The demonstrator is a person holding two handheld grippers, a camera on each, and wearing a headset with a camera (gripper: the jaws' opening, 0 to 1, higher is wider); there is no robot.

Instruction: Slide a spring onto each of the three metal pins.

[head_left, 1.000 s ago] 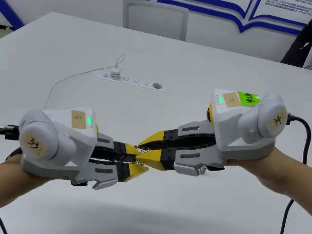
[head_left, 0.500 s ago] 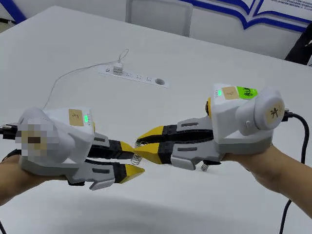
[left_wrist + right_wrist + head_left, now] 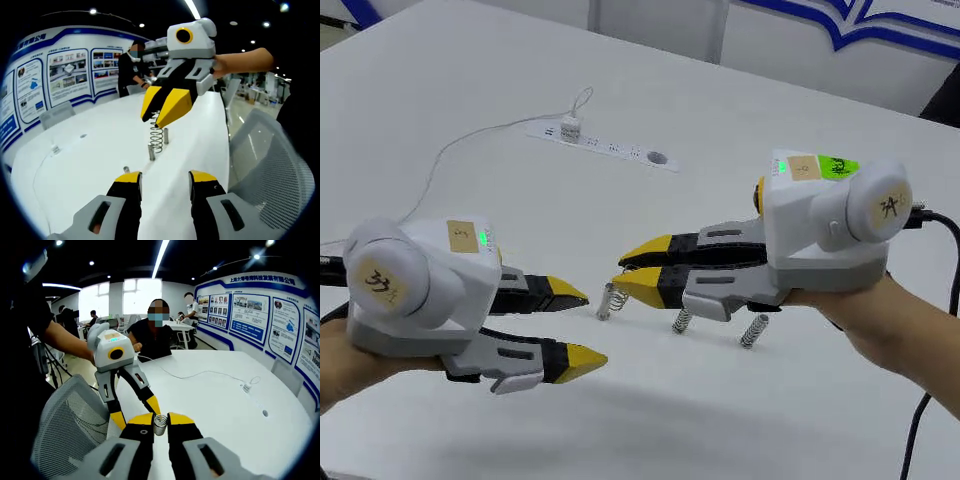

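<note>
— Head view?
— The left gripper (image 3: pixel 573 325) is at 8 o'clock, jaws wide with nothing between them. The right gripper (image 3: pixel 638 268) reaches in from 3 o'clock, a spring (image 3: pixel 610 300) just under its tips, over the table (image 3: pixel 470 100).
— Left gripper view?
— Its own jaws are wide. At 12 o'clock the spring hangs from the right gripper, just beside a pin (image 3: pixel 151 152).
— Right gripper view?
— Jaws narrow, pinching the spring.

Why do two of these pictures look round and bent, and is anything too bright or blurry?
Left gripper view: a fisheye lens bows the table edge; the spring is sharp. Right gripper view: same bulge, and the window blows out white. Head view: straight lines, even light, soft shadows, no blur.
</note>
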